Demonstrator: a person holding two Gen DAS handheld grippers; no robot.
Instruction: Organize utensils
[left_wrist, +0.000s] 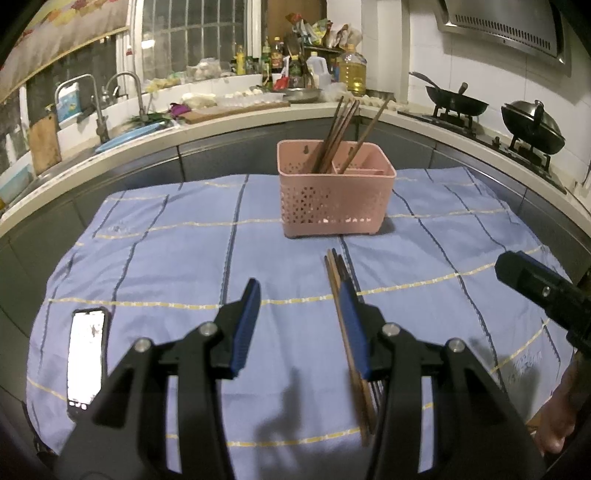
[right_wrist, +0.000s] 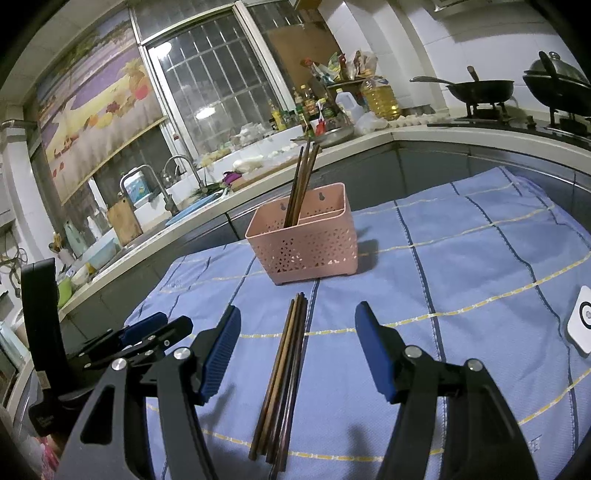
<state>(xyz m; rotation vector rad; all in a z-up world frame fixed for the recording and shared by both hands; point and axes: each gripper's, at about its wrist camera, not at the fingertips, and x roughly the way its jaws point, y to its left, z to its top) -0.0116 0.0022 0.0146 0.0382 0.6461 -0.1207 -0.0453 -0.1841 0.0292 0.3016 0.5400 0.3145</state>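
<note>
Blue cloth (right_wrist: 461, 258): both grippers (left_wrist: 299, 321) (right_wrist: 295, 354) low, tilted down over chopsticks (right_wrist: 284, 373).

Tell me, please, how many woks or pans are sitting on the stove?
2: an open wok with a ladle on the nearer burner, and a lidded wok on the burner beside it. Others may be hidden out of frame.

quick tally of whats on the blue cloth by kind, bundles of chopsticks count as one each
pink perforated plastic utensil basket: 1
bundle of brown wooden chopsticks lying loose on the blue checked cloth: 1
bundle of brown wooden chopsticks standing in the basket: 1
black smartphone with lit screen: 1
white square device at the cloth's right edge: 1
total: 5
</note>
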